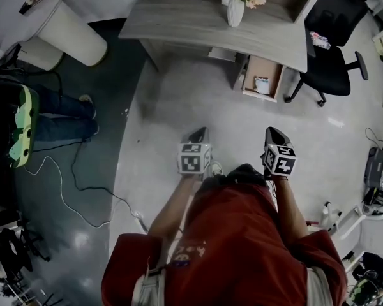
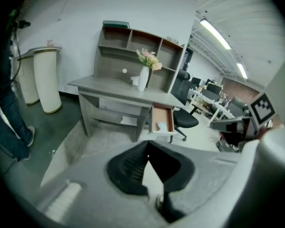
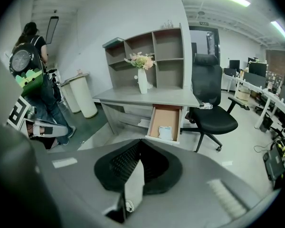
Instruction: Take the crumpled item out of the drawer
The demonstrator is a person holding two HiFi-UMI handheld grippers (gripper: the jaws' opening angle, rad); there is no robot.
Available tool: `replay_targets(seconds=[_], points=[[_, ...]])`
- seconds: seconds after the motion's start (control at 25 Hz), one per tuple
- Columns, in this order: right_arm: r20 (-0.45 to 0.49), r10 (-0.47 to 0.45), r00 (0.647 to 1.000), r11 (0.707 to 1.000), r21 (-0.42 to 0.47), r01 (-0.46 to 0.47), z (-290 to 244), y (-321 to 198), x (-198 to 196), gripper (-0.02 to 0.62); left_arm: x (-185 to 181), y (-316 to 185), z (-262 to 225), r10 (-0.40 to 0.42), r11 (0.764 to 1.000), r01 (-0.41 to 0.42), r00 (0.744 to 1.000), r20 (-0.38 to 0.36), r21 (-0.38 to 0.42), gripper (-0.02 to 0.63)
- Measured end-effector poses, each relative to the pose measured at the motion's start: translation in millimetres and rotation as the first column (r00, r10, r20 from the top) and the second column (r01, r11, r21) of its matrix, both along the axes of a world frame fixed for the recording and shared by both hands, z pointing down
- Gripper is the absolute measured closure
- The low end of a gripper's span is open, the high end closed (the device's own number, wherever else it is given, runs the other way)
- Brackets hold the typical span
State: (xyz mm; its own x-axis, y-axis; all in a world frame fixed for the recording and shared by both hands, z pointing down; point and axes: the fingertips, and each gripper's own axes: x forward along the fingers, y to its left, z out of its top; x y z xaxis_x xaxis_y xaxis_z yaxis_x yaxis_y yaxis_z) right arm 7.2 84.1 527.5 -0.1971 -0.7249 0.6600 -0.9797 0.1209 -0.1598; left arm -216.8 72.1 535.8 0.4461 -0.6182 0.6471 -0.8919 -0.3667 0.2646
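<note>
A wooden drawer (image 1: 248, 76) stands pulled out at the right end of the grey desk (image 1: 179, 24). In it lies a white crumpled item (image 1: 262, 85). Both gripper views show the drawer (image 2: 170, 120) (image 3: 156, 122) some way ahead, with the crumpled item (image 2: 161, 126) (image 3: 165, 133) in it. My left gripper (image 1: 200, 132) (image 2: 148, 144) and right gripper (image 1: 272, 131) (image 3: 138, 142) are held side by side over the floor, well short of the desk. They point toward it. Each has its jaw tips together and nothing between them.
A black office chair (image 1: 332, 62) stands right of the drawer. A vase of flowers (image 1: 235, 8) is on the desk. A person in jeans (image 1: 64, 116) stands at the left near a white bin (image 1: 64, 34). Cables (image 1: 70, 190) trail on the floor at left.
</note>
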Motion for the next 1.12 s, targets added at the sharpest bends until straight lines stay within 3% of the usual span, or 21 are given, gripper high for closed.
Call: replay_targets(seconds=[0.32,0.64,1.12], points=[[0.017,0.028,0.999,1.000,-0.008,-0.028,12,-39,11,0.595,13,-43,6,0.016,1.000,-0.016,1.000,-0.001,-0.004,0.609],[0.041,0.027,0.999,1.000,-0.010,-0.027,14,-110,32,0.594,37,-114,-2,0.017,1.000,-0.017,1.000,0.019,0.003,0.609],[0.058,0.008,0.998,0.999,-0.043,-0.006,23,-194,78,0.595,92,-206,-8,0.042,0.999,-0.041,0.998,0.051,-0.016,0.609]])
